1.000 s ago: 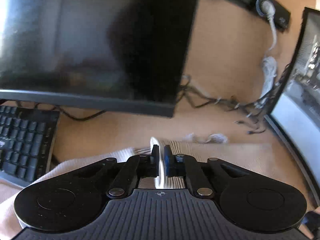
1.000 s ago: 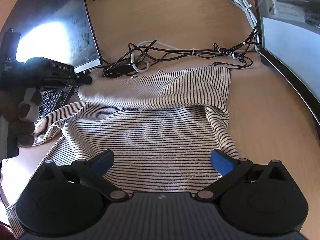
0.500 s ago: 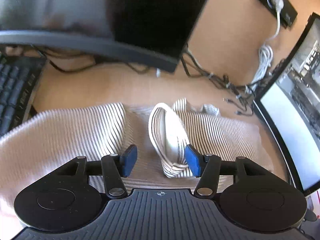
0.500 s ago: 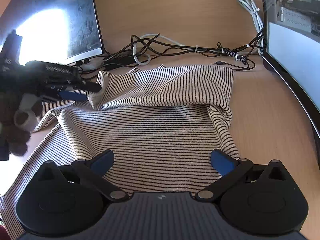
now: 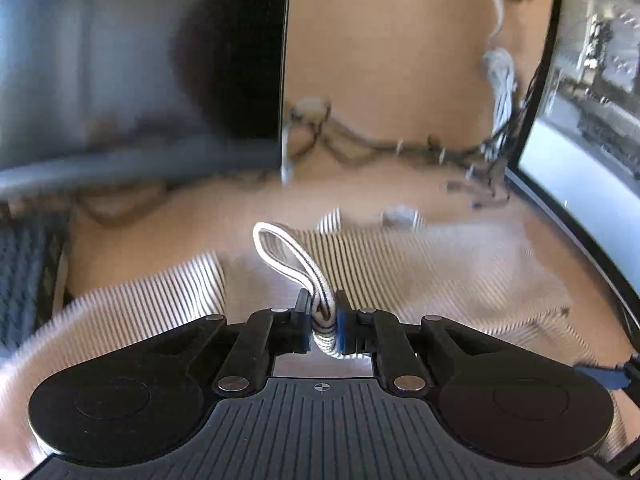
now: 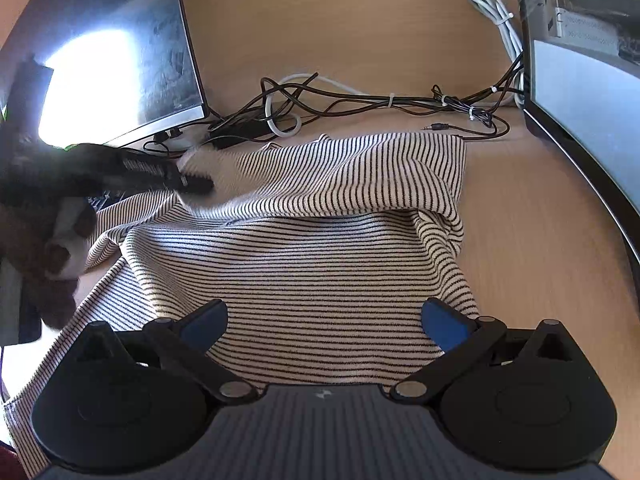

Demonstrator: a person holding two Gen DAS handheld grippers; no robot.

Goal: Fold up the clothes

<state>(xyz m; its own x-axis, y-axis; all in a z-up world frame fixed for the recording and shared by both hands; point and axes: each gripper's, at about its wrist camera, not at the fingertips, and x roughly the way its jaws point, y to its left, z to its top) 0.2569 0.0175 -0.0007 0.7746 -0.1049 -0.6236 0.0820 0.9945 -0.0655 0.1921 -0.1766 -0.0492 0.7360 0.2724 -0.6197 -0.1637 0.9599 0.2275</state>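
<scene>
Pinching a bunched loop of the shirt's [image 5: 404,264] white-trimmed edge, the left gripper [image 5: 323,326] has its jaws closed hard on the cloth at the lower middle of its own view; the loop arches up and to the left from the pads. That hold looks meant to carry one edge across the body for a fold. The striped shirt [image 6: 320,264] lies across the desk [image 6: 532,216], filling the middle of the right view, with its upper part already doubled over toward the bottom of the frame and a rumpled corner at middle right. At middle left of that view the left gripper [image 6: 192,182] shows as a dark blur at the cloth's edge. The right gripper [image 6: 324,322] sits low over the lower hem, jaws wide apart and empty, probably waiting to pin or take the cloth. Cables [image 6: 360,104] lie just beyond the shirt at upper middle, between two monitors [image 6: 120,52]; a lifted edge could snag them.
</scene>
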